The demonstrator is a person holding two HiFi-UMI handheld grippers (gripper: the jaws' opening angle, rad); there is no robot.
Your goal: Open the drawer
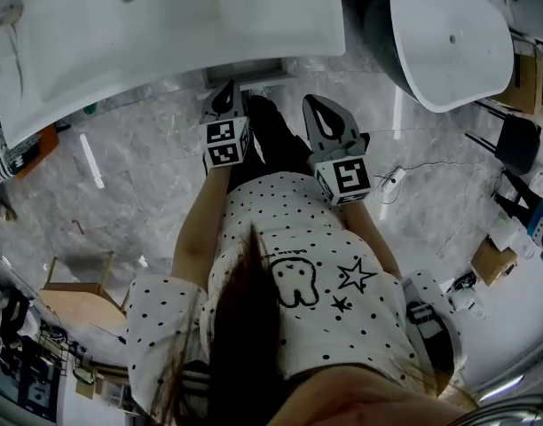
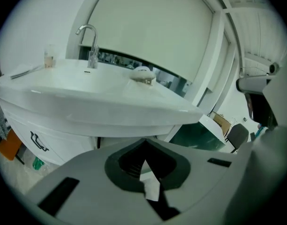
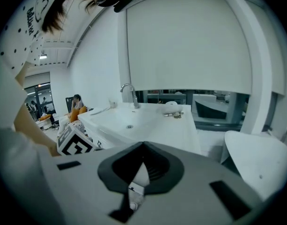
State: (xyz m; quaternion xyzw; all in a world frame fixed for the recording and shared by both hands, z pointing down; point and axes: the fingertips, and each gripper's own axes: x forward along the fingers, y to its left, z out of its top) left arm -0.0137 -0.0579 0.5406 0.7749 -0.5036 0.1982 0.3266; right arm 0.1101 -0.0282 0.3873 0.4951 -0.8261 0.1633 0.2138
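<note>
Two claws are pointing toward 12 o'clock, out from the person's dotted shirt [image 1: 289, 229], at one white basin [image 1: 209, 25]. The left claw [image 1: 225, 91] is clenched with nothing between its jaws, and the right claw [image 1: 318, 106] is clenched and empty in the same way. Neither is touching the cabinet. The drawer [image 2: 54, 142] is showing as the white front beneath the basin, at 8 o'clock in the left gripper view. One faucet [image 2: 89, 41] is standing on the basin's far rim. One separate white tub [image 1: 449, 34] is lying at 2 o'clock in the head view.
</note>
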